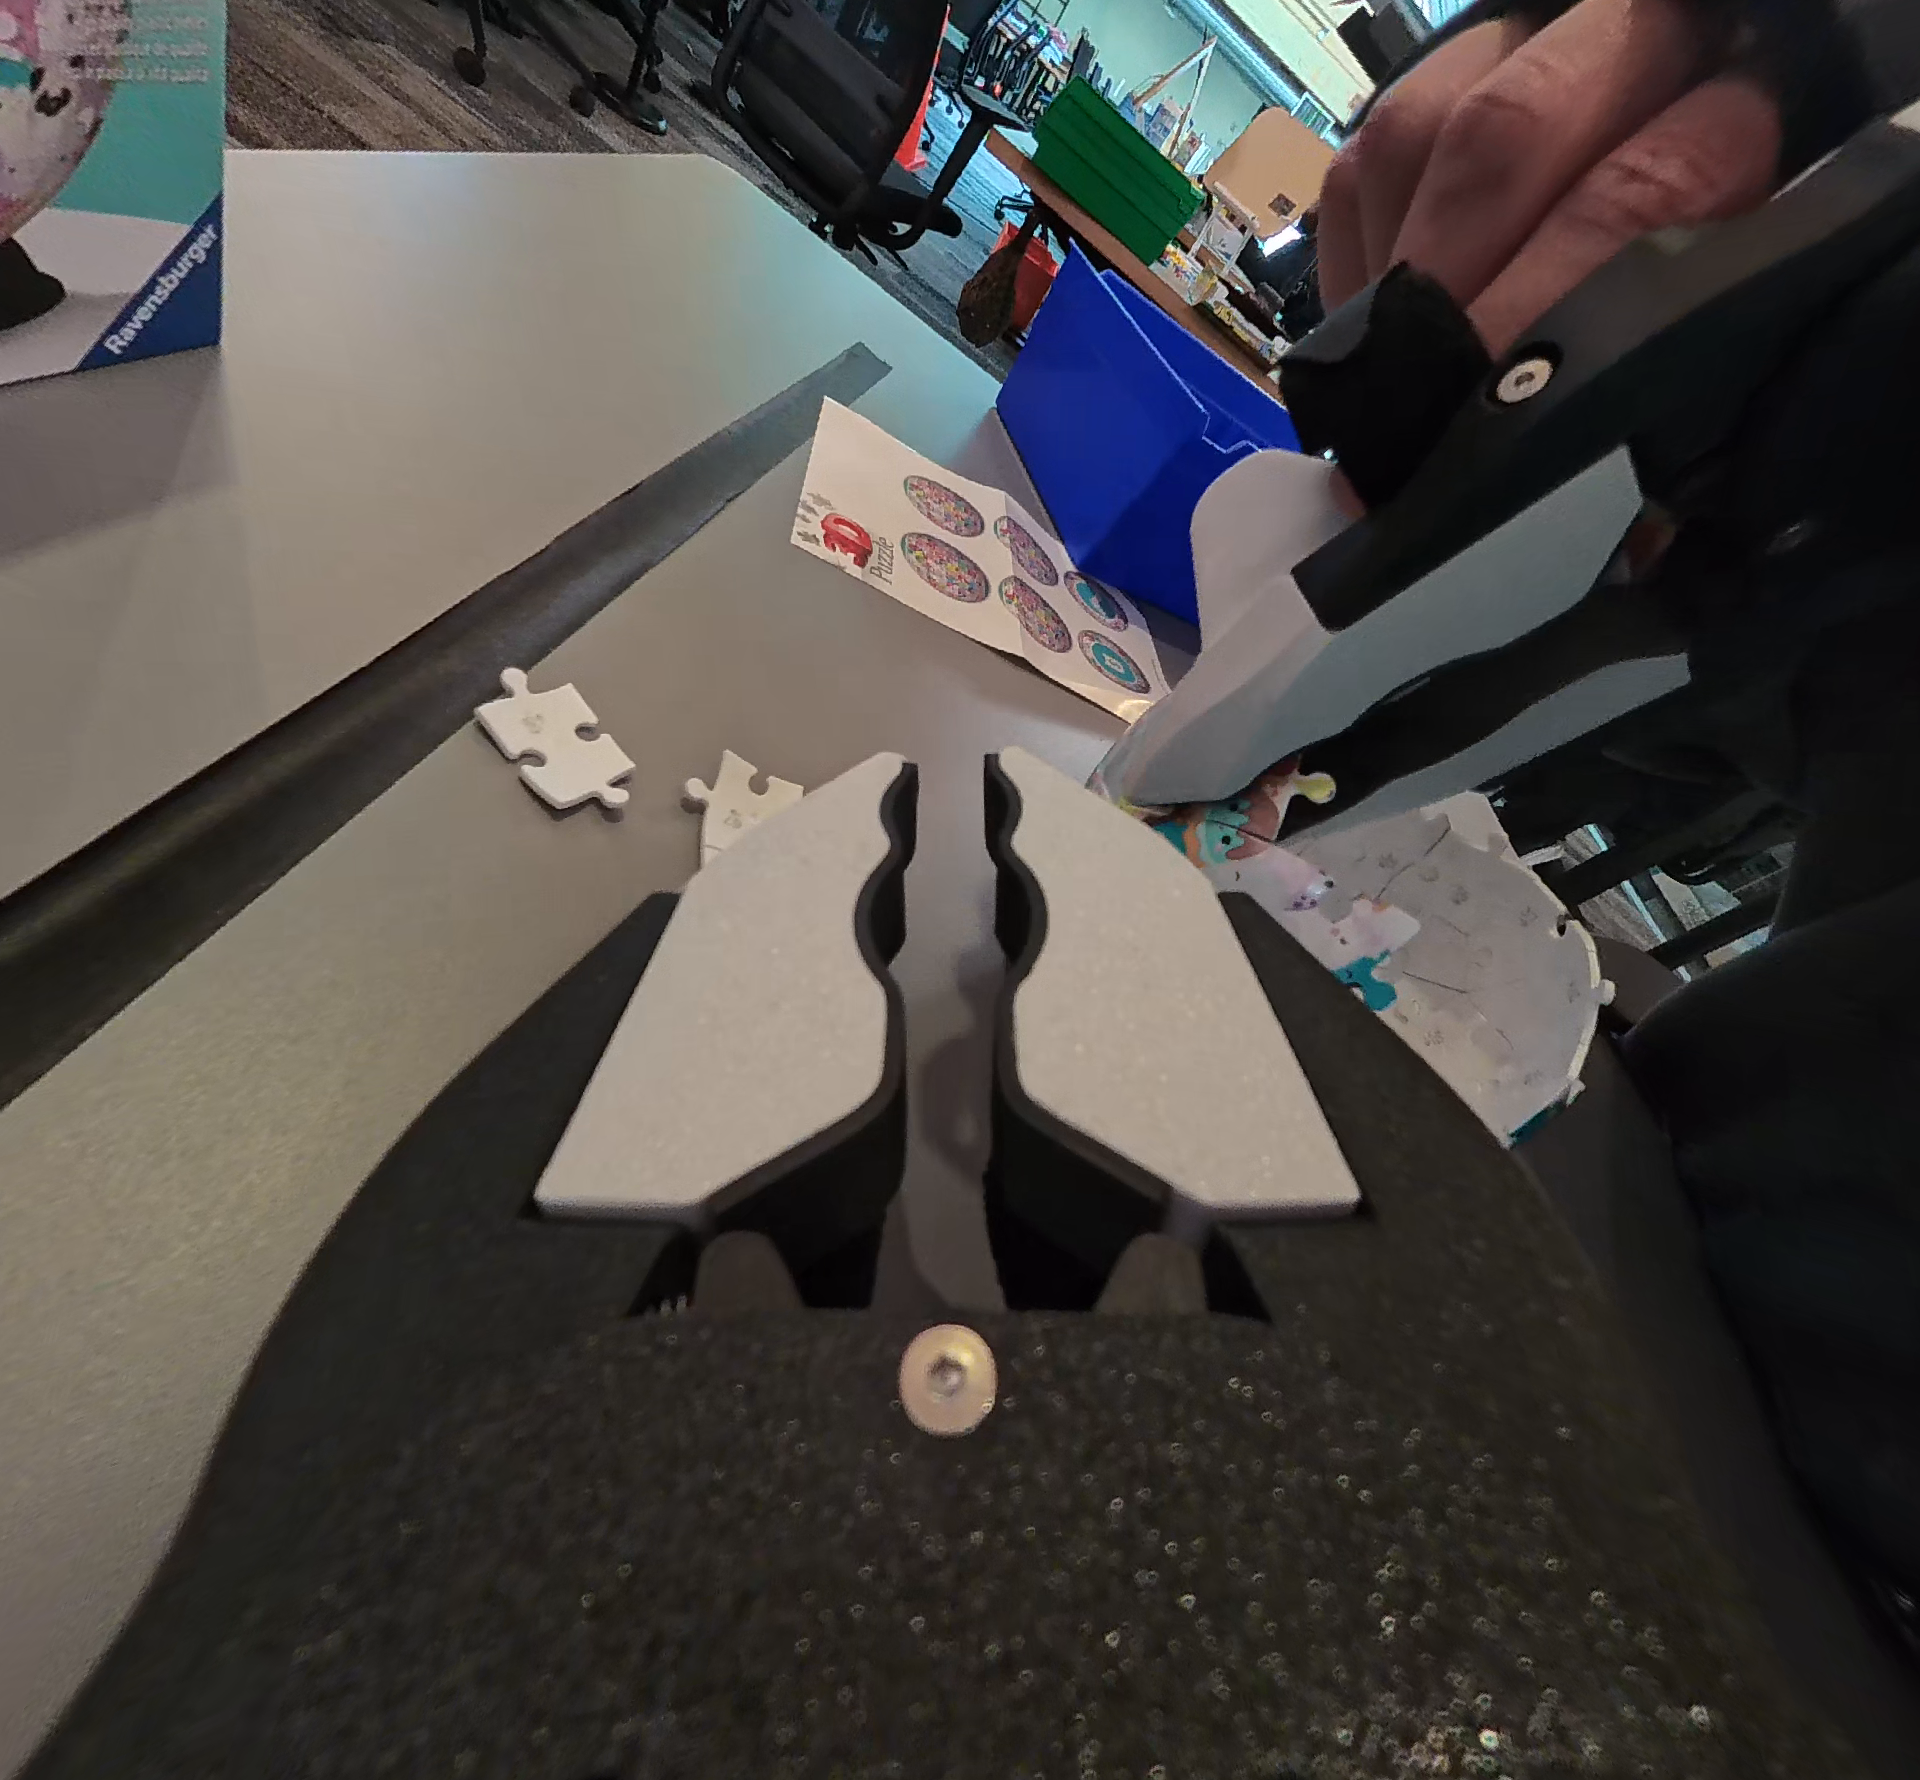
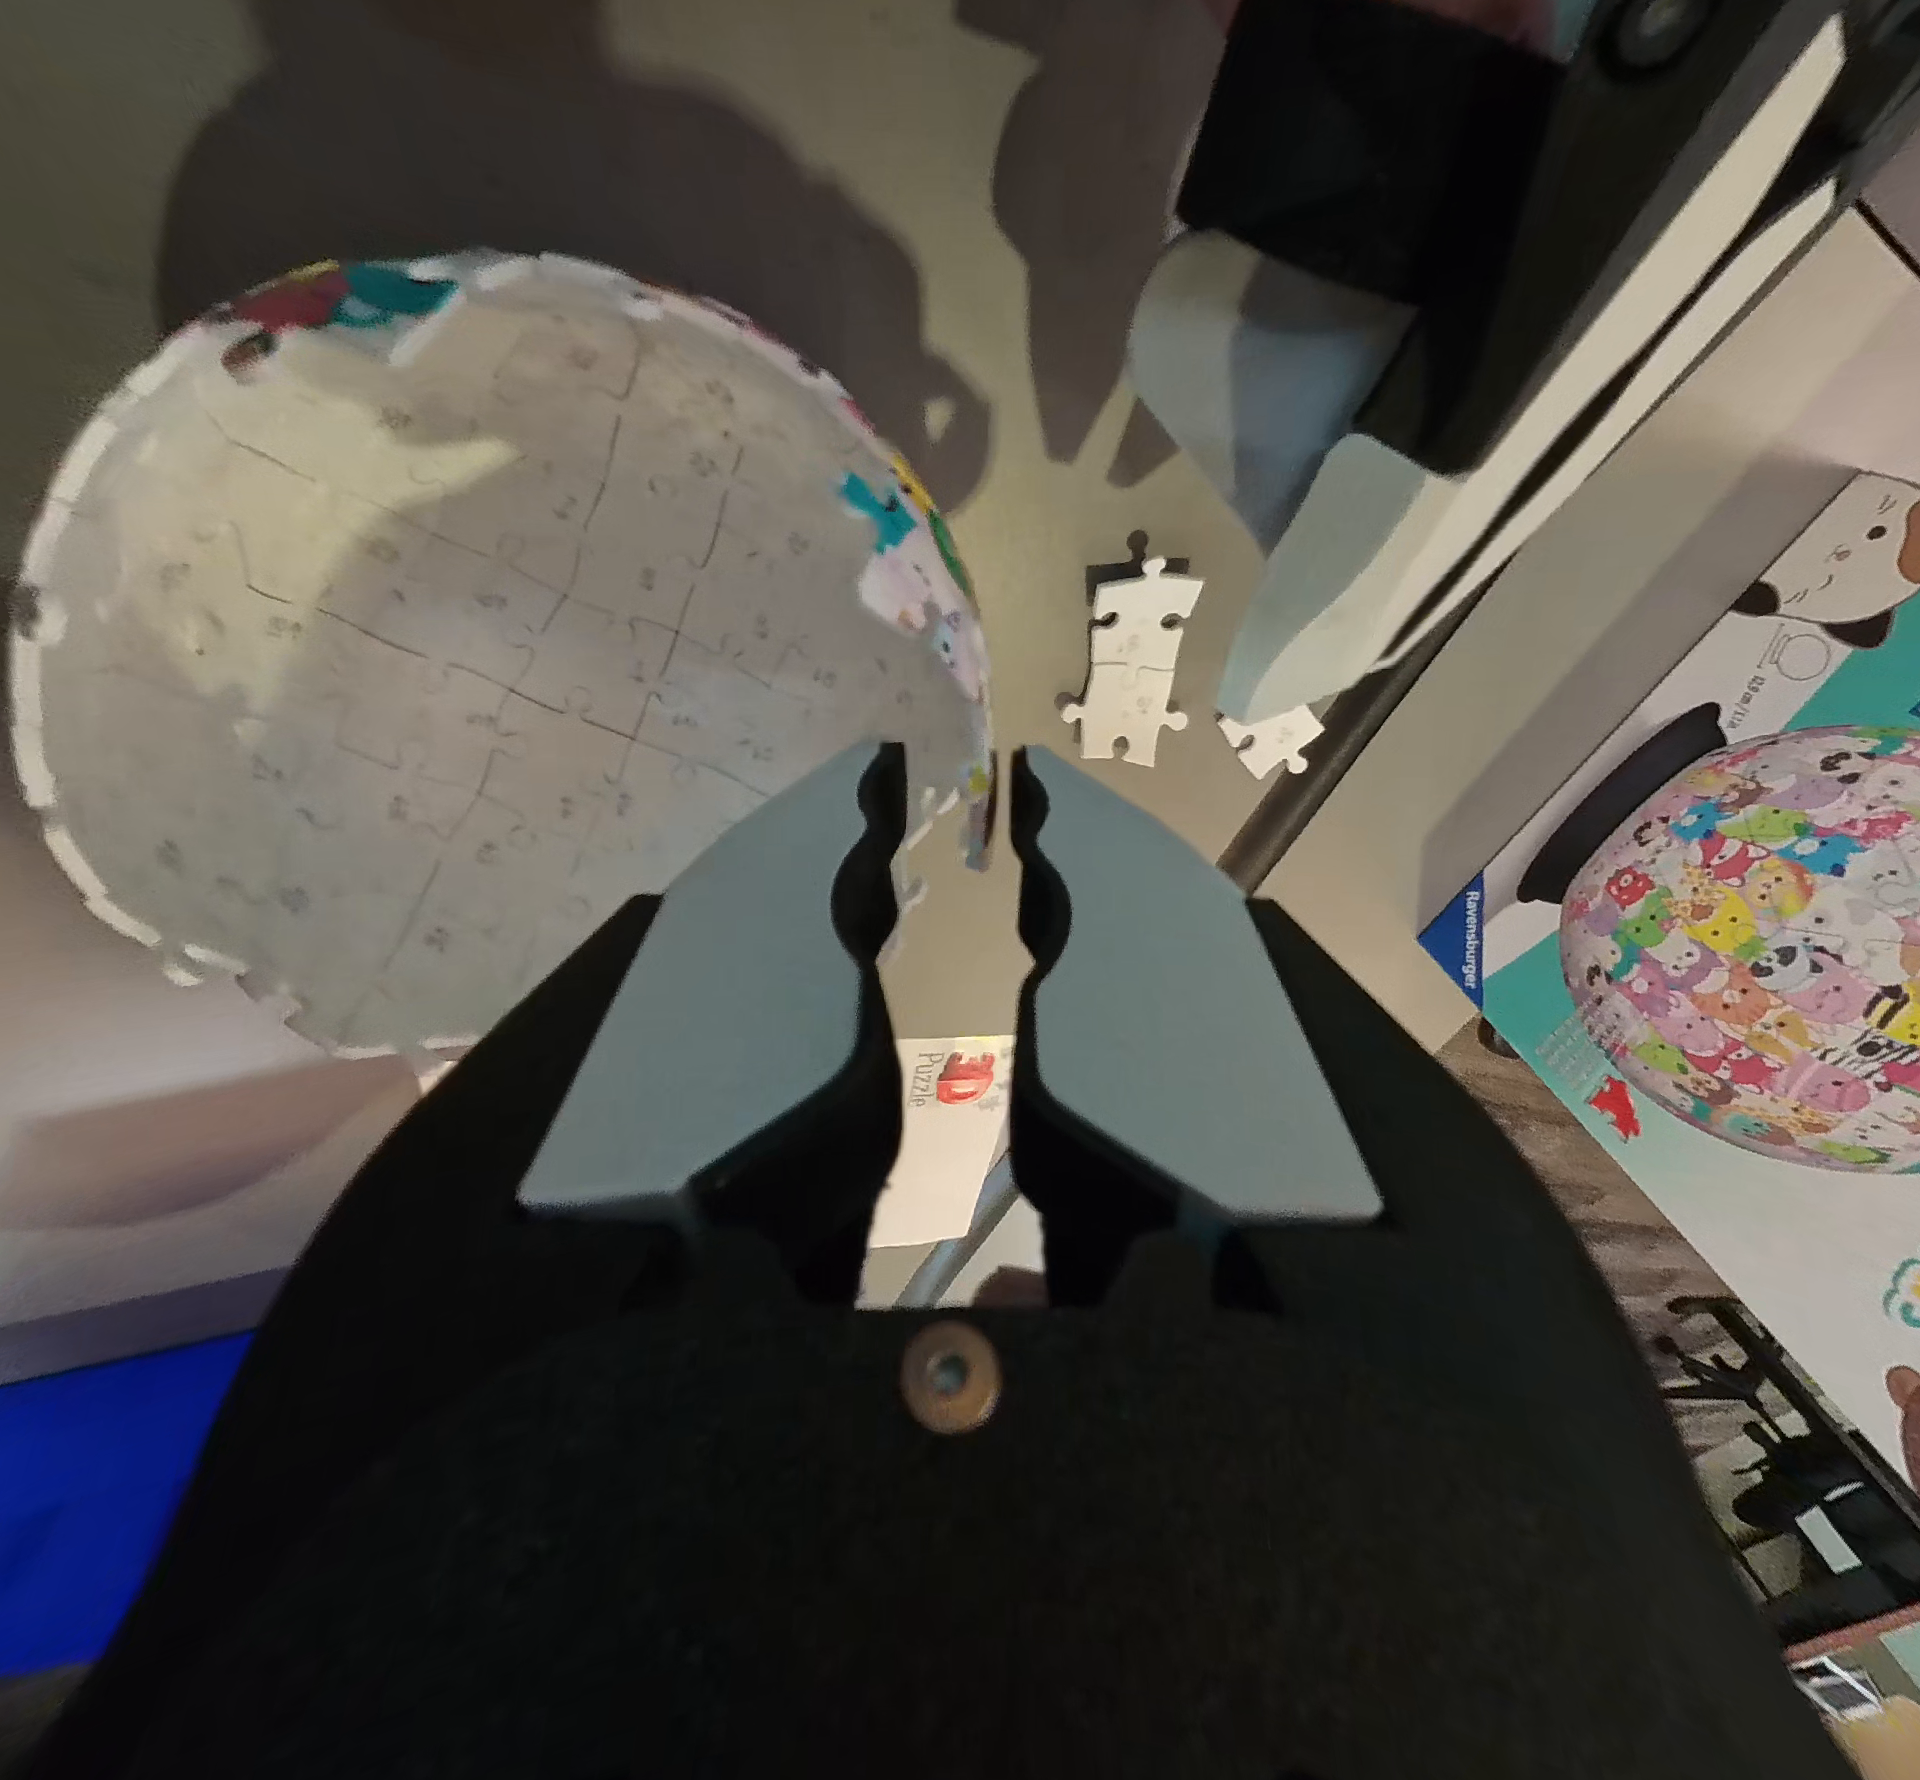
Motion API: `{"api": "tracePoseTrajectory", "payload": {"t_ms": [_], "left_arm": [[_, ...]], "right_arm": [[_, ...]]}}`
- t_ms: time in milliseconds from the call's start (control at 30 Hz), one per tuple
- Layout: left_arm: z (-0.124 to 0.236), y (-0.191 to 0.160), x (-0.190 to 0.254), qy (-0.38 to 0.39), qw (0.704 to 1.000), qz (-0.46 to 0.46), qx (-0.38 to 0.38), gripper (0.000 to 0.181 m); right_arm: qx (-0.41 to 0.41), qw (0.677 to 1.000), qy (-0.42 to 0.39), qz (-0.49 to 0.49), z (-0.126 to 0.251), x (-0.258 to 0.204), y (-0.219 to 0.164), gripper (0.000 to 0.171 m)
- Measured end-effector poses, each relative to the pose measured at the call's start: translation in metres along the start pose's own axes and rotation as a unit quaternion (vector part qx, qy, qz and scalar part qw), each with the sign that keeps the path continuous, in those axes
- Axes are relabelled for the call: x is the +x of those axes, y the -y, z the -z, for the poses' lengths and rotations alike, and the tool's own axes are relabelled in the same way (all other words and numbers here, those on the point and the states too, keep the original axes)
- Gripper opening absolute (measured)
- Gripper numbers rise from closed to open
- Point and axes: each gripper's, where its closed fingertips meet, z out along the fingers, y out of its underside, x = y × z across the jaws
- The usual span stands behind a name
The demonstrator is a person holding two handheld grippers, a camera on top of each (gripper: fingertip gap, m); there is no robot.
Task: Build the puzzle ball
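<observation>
The half-built puzzle ball [image 2: 416,587] is a white shell with its hollow inside facing the right wrist view and coloured prints on its outer edge. My right gripper [image 2: 956,764] is shut on the shell's rim and holds it tilted above the grey table. In the left wrist view the shell [image 1: 1455,951] hangs at the right under the right gripper [image 1: 1174,774]. My left gripper [image 1: 951,772] is slightly open and empty, low over the table. Two joined white pieces [image 1: 556,743] and a single piece [image 1: 738,795] lie face down just ahead of it.
The puzzle box [image 1: 114,120] stands at the far left of the table. An instruction sheet [image 1: 987,556] and a blue bin [image 1: 1122,442] lie beyond the pieces. A dark seam [image 1: 416,691] runs between two tabletops. Office chairs stand past the table edge. The tips of one gripper are about 6 cm away from the tips of the other. It is some 8 cm from my left tips to the single piece [image 1: 738,795]. The right camera catches it too, in the right wrist view [image 2: 1141,729].
</observation>
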Motion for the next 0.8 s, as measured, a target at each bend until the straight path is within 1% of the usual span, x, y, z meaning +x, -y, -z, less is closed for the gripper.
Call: {"api": "tracePoseTrajectory", "payload": {"t_ms": [100, 200, 300, 400, 500, 600, 700, 800], "left_arm": [[0.0, 0.0, 0.0, 0.0, 1.0, 0.0, 0.0, 0.011], [0.0, 0.0, 0.0, 0.0, 1.0, 0.0, -0.001, 0.011], [-0.001, -0.001, 0.0, 0.0, 1.0, 0.0, -0.002, 0.011], [-0.001, -0.001, 0.0, 0.0, 1.0, 0.0, -0.004, 0.011], [-0.001, -0.001, 0.0, 0.001, 1.0, 0.0, -0.005, 0.011], [-0.001, -0.001, 0.0, 0.0, 1.0, 0.0, -0.004, 0.011], [-0.002, -0.001, 0.0, -0.001, 1.0, 0.0, -0.005, 0.011], [-0.002, -0.002, 0.001, -0.001, 1.0, 0.0, -0.007, 0.011]], "right_arm": [[-0.003, 1.0, -0.01, -0.009, 0.001, 0.0, -0.001, 0.029], [-0.001, 0.999, -0.043, -0.007, 0.009, 0.004, -0.002, 0.033], [0.02, 0.997, -0.079, 0.005, 0.016, 0.006, 0.004, 0.026], [0.022, 0.993, -0.115, 0.03, 0.018, 0.009, 0.008, 0.017], [0.03, 0.992, -0.118, 0.032, 0.019, 0.01, 0.013, 0.011], [0.028, 0.992, -0.116, 0.032, 0.019, 0.01, 0.013, 0.009], [0.024, 0.992, -0.115, 0.038, 0.018, 0.007, 0.012, 0.003], [0.023, 0.992, -0.119, 0.038, 0.018, 0.007, 0.012, 0.003]]}}
